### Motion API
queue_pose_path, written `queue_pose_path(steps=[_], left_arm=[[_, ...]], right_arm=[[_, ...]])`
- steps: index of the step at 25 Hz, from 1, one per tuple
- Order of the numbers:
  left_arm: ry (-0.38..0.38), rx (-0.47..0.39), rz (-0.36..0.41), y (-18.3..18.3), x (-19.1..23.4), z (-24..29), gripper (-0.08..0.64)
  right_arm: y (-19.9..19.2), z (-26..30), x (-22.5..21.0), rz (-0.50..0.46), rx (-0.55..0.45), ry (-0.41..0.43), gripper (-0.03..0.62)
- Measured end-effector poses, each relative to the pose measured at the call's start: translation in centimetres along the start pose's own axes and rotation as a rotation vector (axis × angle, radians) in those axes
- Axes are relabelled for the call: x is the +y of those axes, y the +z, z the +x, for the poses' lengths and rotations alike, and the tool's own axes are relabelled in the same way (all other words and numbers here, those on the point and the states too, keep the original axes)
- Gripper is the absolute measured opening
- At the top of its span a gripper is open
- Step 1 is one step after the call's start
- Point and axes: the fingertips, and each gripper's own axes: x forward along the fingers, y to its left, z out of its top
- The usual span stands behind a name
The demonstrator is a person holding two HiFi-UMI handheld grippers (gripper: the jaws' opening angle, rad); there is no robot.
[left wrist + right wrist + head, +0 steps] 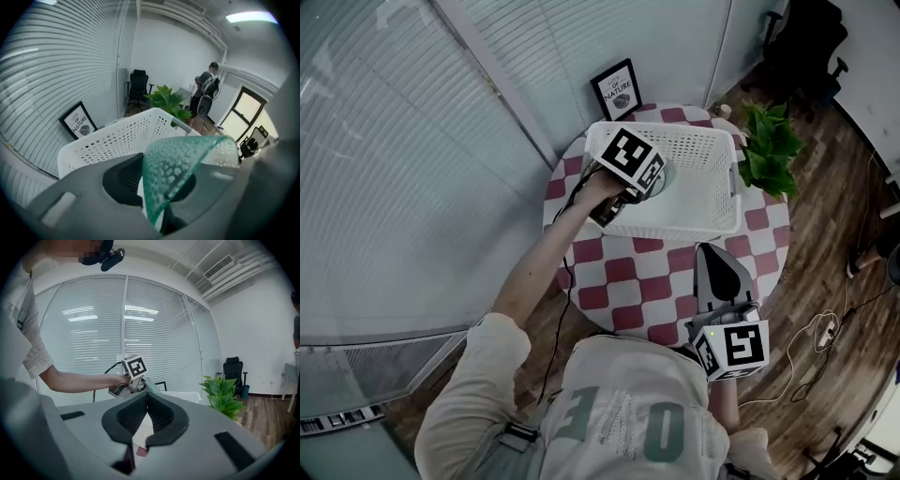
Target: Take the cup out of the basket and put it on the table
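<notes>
Jaws of the left gripper (159,192) stood narrowly apart, clamped on the thin wall of the green, dimpled cup (187,164), one pad inside it and one outside. The cup's rim tilted across the middle of the left gripper view. In the head view that gripper sat at upper centre, over the left part of the white perforated basket (717,159). The cup was therefore within the basket's outline and not yet on the table (628,281); whether its base was clear of the rim could not be told. The right gripper (146,416) had its jaws closed together on nothing. It hung at the lower right of the head view, over the near edge of the checked table and well apart from the basket.

Risk, as I judged it, lay mainly in the hold. A wall pinched at one side only could let the cup pivot or slip free, back into the basket or down to the wooden floor (825,234). A low swing toward the bare checks could catch the cup's base on the basket's wall and drag the light basket, which nothing steadied. The potted plant (769,150) just beside the basket's right end and the framed print (616,89) behind it crowded those sides, so the nearer squares looked safest.

The basket appeared to hold the cup alone, with no other thing on its white floor. Nothing showed inside the cup.
</notes>
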Motion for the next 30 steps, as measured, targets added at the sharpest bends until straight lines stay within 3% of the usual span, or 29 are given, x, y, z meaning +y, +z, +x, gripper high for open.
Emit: queue_pose_path(steps=[6, 11, 16, 20, 26, 30], left_arm=[[0.065, -0.320, -0.034, 2.6, -1.6, -7.3, 0.060], [0.170, -0.603, -0.091, 3.1, -2.7, -14.3, 0.060], [0.302, -0.835, -0.125, 1.7, -4.0, -20.8, 0.060], [0.361, -0.992, -0.125, -0.4, -5.9, -23.9, 0.060], [0.407, -1.132, -0.115, -3.4, -8.6, -24.7, 0.059], [0.449, -1.152, -0.064, -4.0, -9.2, -24.5, 0.060]], right_arm=[[1.2, 0.8, 0.4, -0.013, -0.016, 0.009, 0.009], [1.6, 1.4, 0.7, -0.004, -0.026, 0.012, 0.009], [2.2, 1.8, 1.2, -0.005, -0.045, 0.020, 0.009], [2.8, 1.8, 1.6, 0.004, -0.072, 0.024, 0.009], [3.6, 1.4, 1.8, -0.040, -0.141, 0.002, 0.009], [3.6, 1.0, 1.5, -0.010, -0.160, -0.020, 0.009]])
